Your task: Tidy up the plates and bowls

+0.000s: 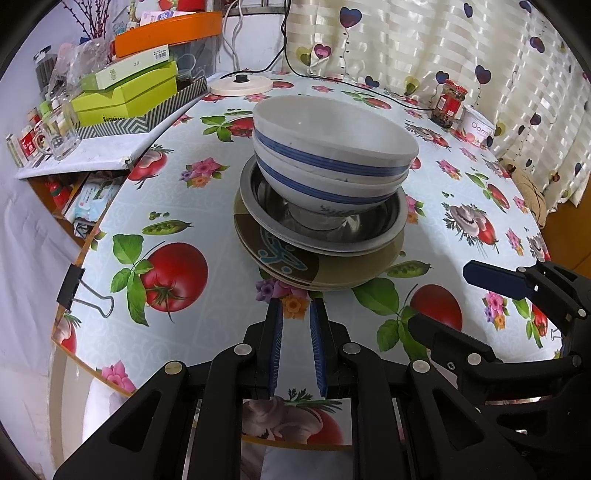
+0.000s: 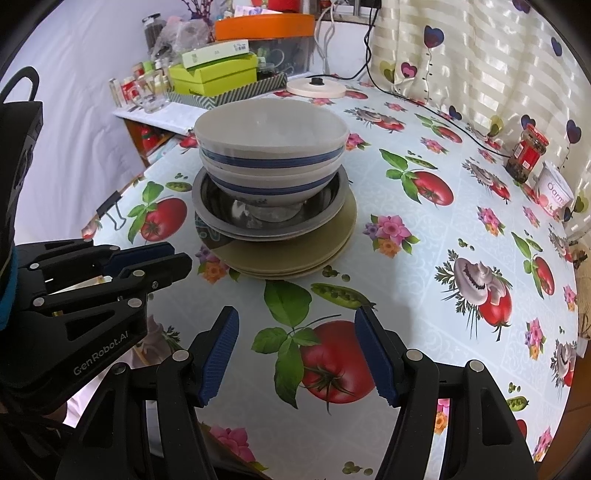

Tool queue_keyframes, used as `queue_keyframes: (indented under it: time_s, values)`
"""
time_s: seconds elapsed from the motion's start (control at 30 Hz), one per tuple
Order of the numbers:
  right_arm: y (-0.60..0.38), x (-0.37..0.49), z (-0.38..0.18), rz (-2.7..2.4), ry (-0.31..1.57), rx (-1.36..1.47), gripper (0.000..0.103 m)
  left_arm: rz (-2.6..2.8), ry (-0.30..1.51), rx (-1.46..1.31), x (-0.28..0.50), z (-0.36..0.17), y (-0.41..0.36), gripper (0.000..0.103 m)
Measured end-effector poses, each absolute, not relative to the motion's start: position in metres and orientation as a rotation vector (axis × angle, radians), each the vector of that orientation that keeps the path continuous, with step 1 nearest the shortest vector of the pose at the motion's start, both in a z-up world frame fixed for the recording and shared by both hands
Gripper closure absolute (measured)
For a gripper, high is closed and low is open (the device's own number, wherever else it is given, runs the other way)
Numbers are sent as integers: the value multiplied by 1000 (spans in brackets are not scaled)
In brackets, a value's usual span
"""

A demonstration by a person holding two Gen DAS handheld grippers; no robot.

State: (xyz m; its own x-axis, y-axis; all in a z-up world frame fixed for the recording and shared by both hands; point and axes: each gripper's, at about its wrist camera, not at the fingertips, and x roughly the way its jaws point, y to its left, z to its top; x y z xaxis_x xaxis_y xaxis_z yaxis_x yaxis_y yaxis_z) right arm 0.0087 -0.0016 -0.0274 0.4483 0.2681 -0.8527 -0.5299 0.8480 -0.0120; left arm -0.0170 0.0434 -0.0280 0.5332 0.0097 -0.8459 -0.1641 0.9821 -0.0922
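Left gripper (image 1: 296, 314): black frame, blue ribbed pads, jaws drawn narrow with only a slim gap, nothing between them. It hangs over the near edge of the table, tips pointing at the stack just beyond and not touching it.

Right gripper (image 2: 297, 326): same build, jaws standing wide, nothing between them. Under the gap lies a printed tomato on the tablecloth (image 2: 424, 258). The stack sits ahead and slightly left of the jaws, clear of both pads.

Table (image 1: 110, 354): round, covered by a pale cloth printed with tomatoes, mushrooms, pea pods and flowers. A black binder clip (image 1: 79, 291) pins the cloth at the left edge.

Stack, middle of the table, bottom to top:
- olive-tan plates (image 2: 332, 236), at least two, the upper one showing a teal pattern on a dark patch in the left view;
- grey metal dishes (image 1: 388, 229), shallow, nested, resting on the plates;
- blue-striped bowls (image 1: 332, 162), two white ones nested, upright, foot standing inside the top metal dish.

Far side of the table:
- round cream lid (image 1: 242, 85) with a black knob, behind the stack;
- jar (image 2: 526, 153) with a red label and dark contents, at the right;
- white tub (image 2: 554, 190), just beside the jar;
- black cable (image 1: 369, 88) running across the cloth.

Side shelf, left rear: green boxes (image 1: 125, 96), an orange-rimmed container (image 1: 166, 33), a glass mug (image 1: 61, 133). Curtain (image 1: 461, 55) with heart prints at the back.
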Motion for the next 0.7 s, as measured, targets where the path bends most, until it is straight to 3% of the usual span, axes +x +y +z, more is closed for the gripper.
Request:
queue_keyframes:
  time_s: [0.7]
  values:
    - [1, 10, -31, 503, 995, -313, 37, 99, 1008, -182, -15, -32, 46, 87]
